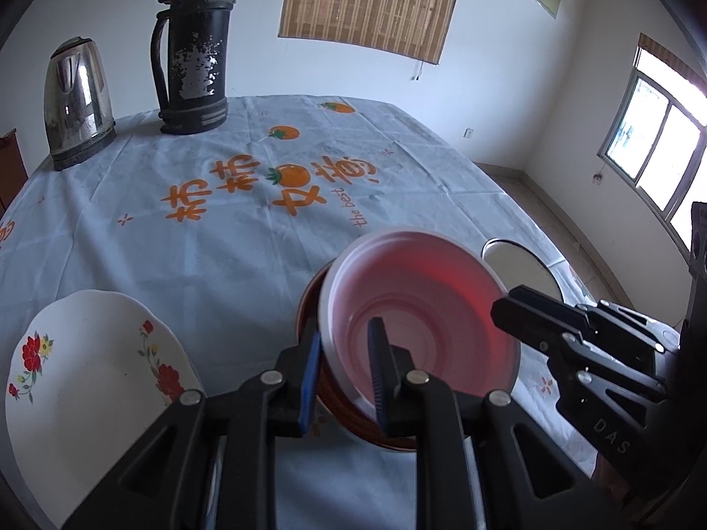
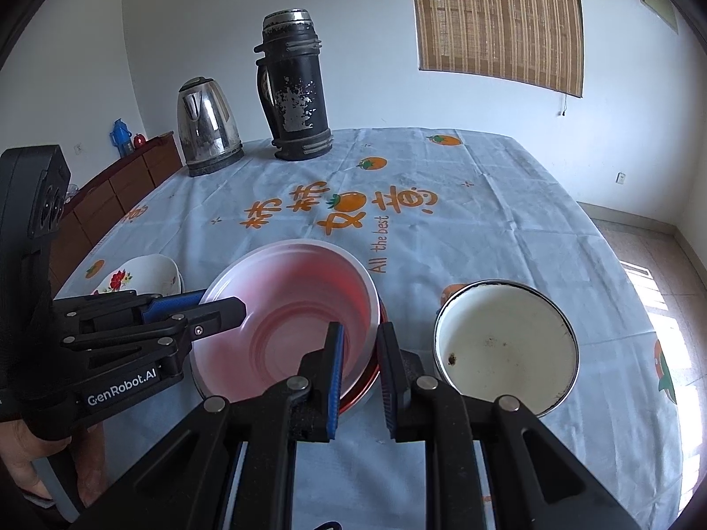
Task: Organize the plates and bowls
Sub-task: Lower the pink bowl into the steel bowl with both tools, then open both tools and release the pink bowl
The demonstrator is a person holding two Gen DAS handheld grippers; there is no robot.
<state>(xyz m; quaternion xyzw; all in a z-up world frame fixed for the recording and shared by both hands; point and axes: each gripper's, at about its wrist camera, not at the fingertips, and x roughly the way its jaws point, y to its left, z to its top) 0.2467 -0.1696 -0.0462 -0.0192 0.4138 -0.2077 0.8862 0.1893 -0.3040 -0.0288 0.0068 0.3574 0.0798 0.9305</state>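
Observation:
A translucent pink-white bowl (image 1: 420, 309) sits tilted on a red-brown plate (image 1: 344, 402); both show in the right wrist view, bowl (image 2: 287, 318), plate (image 2: 366, 384). My left gripper (image 1: 342, 380) straddles the near rim of the stack, jaws narrowly apart, one blue pad inside the bowl. My right gripper (image 2: 360, 380) straddles the stack's right rim the same way. A white enamel bowl (image 2: 506, 349) stands to the right. A white floral plate (image 1: 88, 380) lies to the left.
A steel kettle (image 1: 77, 101) and a tall black thermos (image 1: 194, 48) stand at the far end of the table (image 1: 199, 243), which has a pale cloth with orange print. A wooden sideboard (image 2: 115, 194) lines the left wall.

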